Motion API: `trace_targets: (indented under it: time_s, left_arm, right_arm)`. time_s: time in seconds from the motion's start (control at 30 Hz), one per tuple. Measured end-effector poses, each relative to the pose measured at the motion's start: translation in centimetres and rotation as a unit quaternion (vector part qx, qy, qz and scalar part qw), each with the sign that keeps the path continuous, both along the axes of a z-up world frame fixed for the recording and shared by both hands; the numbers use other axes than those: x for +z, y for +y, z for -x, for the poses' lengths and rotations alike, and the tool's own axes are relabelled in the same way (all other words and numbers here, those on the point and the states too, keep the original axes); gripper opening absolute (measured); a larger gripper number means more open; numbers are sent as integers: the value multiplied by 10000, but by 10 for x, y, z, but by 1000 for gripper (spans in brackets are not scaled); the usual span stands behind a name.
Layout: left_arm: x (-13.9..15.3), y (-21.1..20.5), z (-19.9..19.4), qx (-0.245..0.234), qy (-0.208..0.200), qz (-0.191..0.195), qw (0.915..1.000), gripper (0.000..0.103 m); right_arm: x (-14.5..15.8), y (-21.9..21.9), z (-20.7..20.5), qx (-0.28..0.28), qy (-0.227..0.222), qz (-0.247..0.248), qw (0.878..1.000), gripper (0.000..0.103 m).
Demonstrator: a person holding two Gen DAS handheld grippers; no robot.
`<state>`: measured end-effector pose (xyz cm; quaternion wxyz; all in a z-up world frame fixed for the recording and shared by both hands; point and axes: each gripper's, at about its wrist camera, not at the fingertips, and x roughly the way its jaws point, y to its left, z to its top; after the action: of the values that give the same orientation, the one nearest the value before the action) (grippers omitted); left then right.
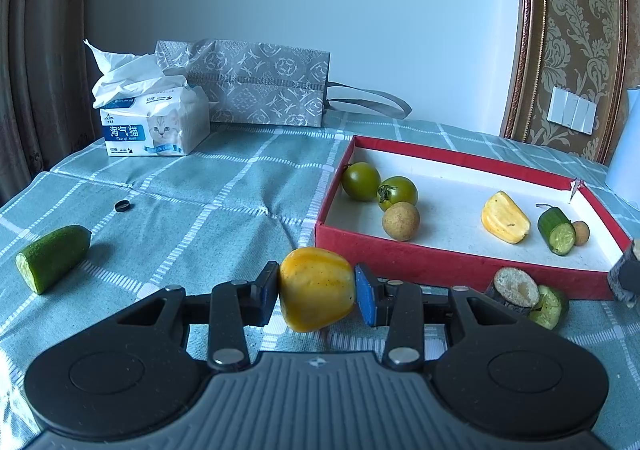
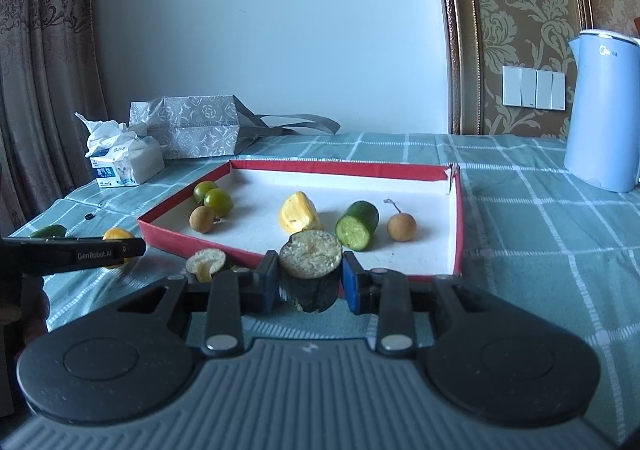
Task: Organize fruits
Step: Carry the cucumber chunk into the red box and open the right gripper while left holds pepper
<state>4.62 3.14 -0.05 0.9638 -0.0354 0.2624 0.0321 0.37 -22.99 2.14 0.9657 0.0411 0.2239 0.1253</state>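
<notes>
both grippers [image 1: 316, 296] [image 2: 310, 276] level, tilted slightly down

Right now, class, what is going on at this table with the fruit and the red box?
A person holding two grippers is sorting produce into a red box. The left gripper is clamped on a yellow fruit piece, and the right gripper on a dark-skinned cut chunk, both just outside the box's near wall. Inside lie two green tomatoes, two longans, a yellow piece and a cucumber piece. A cucumber end waits on the checked cloth.
</notes>
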Motion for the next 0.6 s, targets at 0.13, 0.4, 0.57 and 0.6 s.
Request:
trace_targets:
  time_s: [0.13,0.4,0.57,0.6]
  left_arm:
    - [-1,0,-1,11,35,19,10000,40]
    - [-2,0,-2,6,75,49,10000,40]
    - [-2,0,-4,-3,103,55,9999,40]
    - [-3,0,-4,-3,107,56,9999,40]
  right_arm:
    - [8,0,-12,-44,-65,76,9999,31]
    - [21,16,-60,36,-75,318,9995,31]
    - [4,25,-84,-3,142,394,9991,31]
    - [0,25,-86,-34,159,402,9991,31]
